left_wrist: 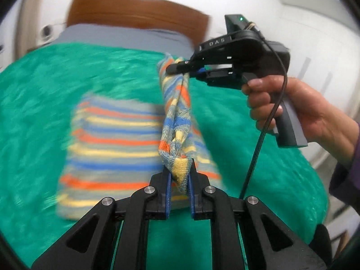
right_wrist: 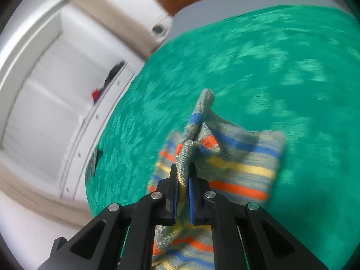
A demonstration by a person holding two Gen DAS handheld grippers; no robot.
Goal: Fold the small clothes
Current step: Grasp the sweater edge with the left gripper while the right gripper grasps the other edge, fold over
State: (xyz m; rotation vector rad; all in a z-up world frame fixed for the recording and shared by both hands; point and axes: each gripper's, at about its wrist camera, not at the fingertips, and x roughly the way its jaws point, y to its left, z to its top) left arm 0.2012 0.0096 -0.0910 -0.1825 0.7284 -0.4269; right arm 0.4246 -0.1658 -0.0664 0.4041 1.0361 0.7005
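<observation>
A: Where's the garment (left_wrist: 112,139)?

B: On the green blanket (left_wrist: 45,90), mid-bed. Striped knit, blurry. Most of it lies flat to the left; the right edge is lifted into a ridge strung between my two claws.

A: Left claw (left_wrist: 180,175)?

B: Clamped on the near end of that ridge, a yellow corner pinched between the blue pads (left_wrist: 168,186).

A: Right claw (left_wrist: 180,68)?

B: Closed on the far end, up off the blanket. I see the hand (left_wrist: 292,110) on its handle at right. From its own camera the right claw (right_wrist: 183,180) pinches a grey-green fold, with the rest of the garment (right_wrist: 243,164) spread just beyond and to the right.

A: Background?

B: Brown headboard (left_wrist: 135,11) at the far end.
</observation>
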